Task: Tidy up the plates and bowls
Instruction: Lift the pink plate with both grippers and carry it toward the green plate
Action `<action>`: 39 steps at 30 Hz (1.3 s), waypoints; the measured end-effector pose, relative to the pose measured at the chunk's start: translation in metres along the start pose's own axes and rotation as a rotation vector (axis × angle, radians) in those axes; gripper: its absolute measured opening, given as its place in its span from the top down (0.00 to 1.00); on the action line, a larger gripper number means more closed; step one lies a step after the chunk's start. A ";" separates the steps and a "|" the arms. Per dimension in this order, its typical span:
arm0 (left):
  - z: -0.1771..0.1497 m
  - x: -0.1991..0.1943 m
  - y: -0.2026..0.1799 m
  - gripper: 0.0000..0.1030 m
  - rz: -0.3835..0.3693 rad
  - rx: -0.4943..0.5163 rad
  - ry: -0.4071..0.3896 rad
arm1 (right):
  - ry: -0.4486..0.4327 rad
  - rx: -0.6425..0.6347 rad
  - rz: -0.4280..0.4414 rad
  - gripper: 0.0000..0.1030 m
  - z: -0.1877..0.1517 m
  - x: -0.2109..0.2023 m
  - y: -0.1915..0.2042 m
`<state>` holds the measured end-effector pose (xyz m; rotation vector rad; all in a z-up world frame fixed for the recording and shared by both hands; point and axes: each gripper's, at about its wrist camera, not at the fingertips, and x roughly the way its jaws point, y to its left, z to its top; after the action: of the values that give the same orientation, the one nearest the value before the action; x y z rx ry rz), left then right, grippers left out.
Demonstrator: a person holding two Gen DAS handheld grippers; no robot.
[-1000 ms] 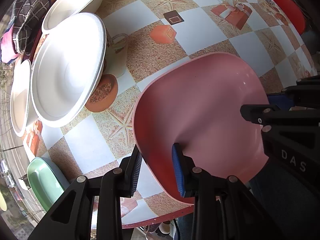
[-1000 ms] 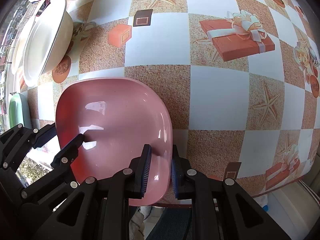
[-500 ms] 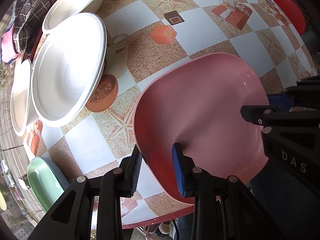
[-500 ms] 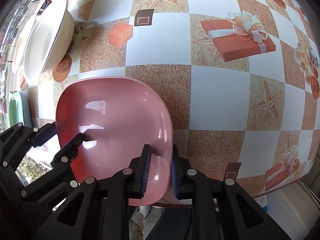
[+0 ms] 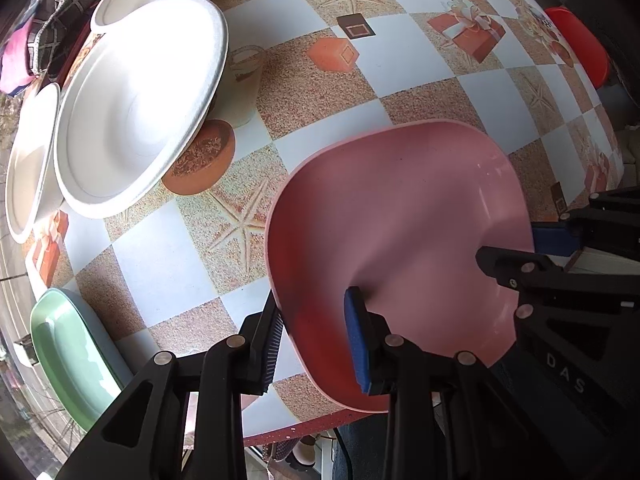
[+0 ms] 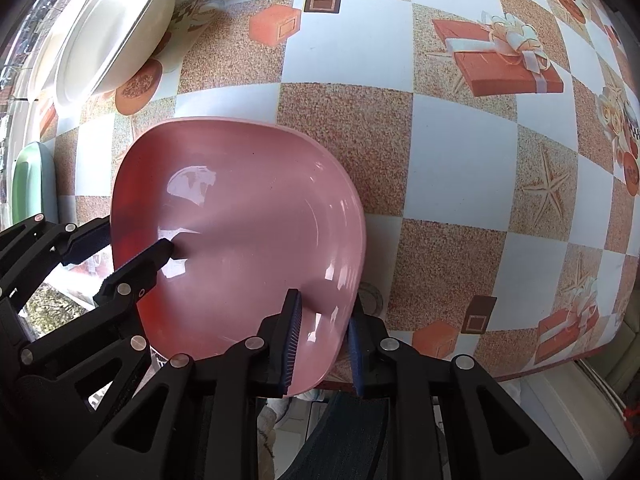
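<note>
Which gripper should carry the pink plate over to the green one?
Probably left. Both the left gripper and right gripper straddle the pink plate's rim, but the green plate lies on the left gripper's side.

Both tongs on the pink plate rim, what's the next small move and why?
Probably lift it straight up, level, both together. The left tongs and right tongs each straddle the rim of the pink plate on opposite sides, and it sits at the table edge, overhanging. The white bowls and green plate lie left.
</note>
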<state>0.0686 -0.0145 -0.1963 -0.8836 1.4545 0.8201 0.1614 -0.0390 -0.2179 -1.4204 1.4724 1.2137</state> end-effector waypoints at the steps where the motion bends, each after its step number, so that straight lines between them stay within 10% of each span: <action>1: -0.002 0.000 0.000 0.68 -0.002 0.005 0.004 | 0.008 -0.004 0.002 0.78 -0.002 0.001 0.001; 13: -0.021 -0.012 0.025 0.68 0.019 -0.021 -0.012 | 0.032 -0.091 0.015 0.78 -0.007 -0.007 0.030; 39: -0.079 -0.070 0.138 0.68 0.077 -0.418 -0.254 | -0.084 -0.386 -0.070 0.78 -0.019 -0.059 0.141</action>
<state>-0.0883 -0.0162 -0.1218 -0.9930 1.1168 1.2758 0.0298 -0.0487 -0.1376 -1.6324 1.1610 1.5522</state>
